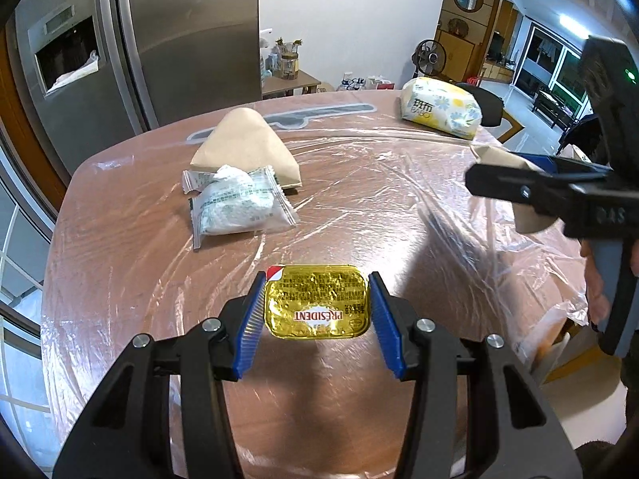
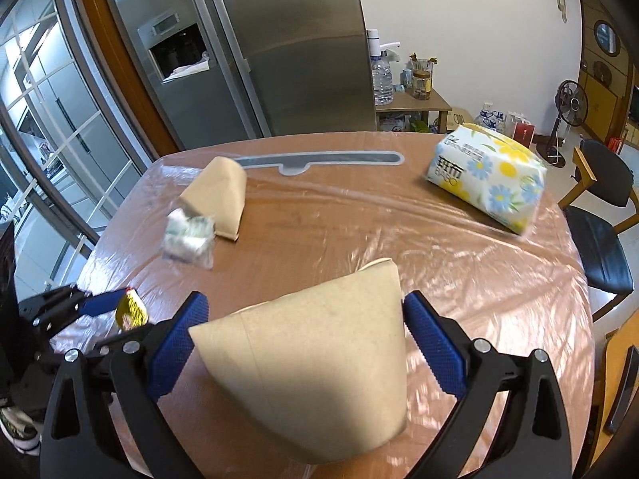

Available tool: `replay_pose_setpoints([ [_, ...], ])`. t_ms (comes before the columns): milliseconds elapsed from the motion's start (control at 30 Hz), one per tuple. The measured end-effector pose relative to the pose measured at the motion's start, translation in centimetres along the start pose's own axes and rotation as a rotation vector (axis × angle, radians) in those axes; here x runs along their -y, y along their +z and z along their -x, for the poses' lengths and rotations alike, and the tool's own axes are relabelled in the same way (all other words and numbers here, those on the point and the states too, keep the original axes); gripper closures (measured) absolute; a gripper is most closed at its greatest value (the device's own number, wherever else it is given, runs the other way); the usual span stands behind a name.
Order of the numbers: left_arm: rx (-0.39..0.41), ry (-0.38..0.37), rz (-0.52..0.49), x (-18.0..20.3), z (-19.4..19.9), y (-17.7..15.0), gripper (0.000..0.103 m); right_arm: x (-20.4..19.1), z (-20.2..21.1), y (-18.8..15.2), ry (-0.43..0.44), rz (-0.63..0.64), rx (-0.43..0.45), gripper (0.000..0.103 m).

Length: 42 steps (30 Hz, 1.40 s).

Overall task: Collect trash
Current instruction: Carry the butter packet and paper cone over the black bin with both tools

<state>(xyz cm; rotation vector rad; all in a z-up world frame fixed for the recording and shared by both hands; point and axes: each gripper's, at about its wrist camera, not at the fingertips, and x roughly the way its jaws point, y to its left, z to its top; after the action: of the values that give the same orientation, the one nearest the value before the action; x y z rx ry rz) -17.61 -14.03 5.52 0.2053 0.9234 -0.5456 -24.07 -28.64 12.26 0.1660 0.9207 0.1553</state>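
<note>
Both grippers carry trash above the table [image 1: 131,215], so the step in hand looks like carrying it off to wherever it is being gathered; no bin shows in either view. To do it well, each grip should stay firm and steady. The butter pack [image 1: 316,301] is thin and held only by its short edges, so a tilt could let it slip. The paper cup [image 2: 315,363] is soft and flattened, so squeezing harder would only crush it further.

The left gripper [image 1: 317,311] is clamped on the gold butter pack, a blue pad against each side, foil face up. It points steeply down at the plastic-covered table, with the pack clear of the surface.

The right gripper [image 2: 305,339] is closed on the brown paper cup, its pads pressing the squashed sides. It too angles downward. In the left view it reaches in from the right edge, a hand [image 1: 599,279] on its grip.

Left on the table are a second paper cup [image 1: 247,145], two white wrappers [image 1: 235,203] touching it, and a tissue pack [image 2: 487,177] at the far right.
</note>
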Motion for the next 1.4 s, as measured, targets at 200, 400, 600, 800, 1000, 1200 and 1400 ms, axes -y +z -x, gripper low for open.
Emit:
replay_pose_setpoints([
  [200,0.016,-0.005,-0.017,1.3,1.6,-0.9,0.052,-0.8,2.7,-1.8,0.009,0.014,0.021,0.007],
  [400,0.028,-0.009,-0.035,2.3,3.5,-2.4,0.052,-1.7,5.1,-3.7,0.037,0.025,0.034,0.007],
  [600,0.027,-0.013,-0.047,3.1,5.1,-4.1,0.052,-2.5,6.8,-5.6,0.06,0.044,0.035,0.007],
  [800,0.023,-0.025,-0.049,3.8,6.3,-5.7,0.052,-3.4,8.0,-7.6,0.086,0.063,0.022,0.007],
  [1000,0.012,-0.036,-0.056,4.6,7.2,-7.1,0.052,-3.9,8.5,-9.7,0.109,0.077,-0.007,0.007],
  [1200,0.001,-0.041,-0.062,5.1,7.9,-8.3,0.052,-4.1,9.1,-11.2,0.118,0.087,-0.027,0.007],
  [1400,-0.013,-0.043,-0.079,5.9,8.5,-9.3,0.052,-4.3,9.7,-12.2,0.12,0.101,-0.044,0.007],
])
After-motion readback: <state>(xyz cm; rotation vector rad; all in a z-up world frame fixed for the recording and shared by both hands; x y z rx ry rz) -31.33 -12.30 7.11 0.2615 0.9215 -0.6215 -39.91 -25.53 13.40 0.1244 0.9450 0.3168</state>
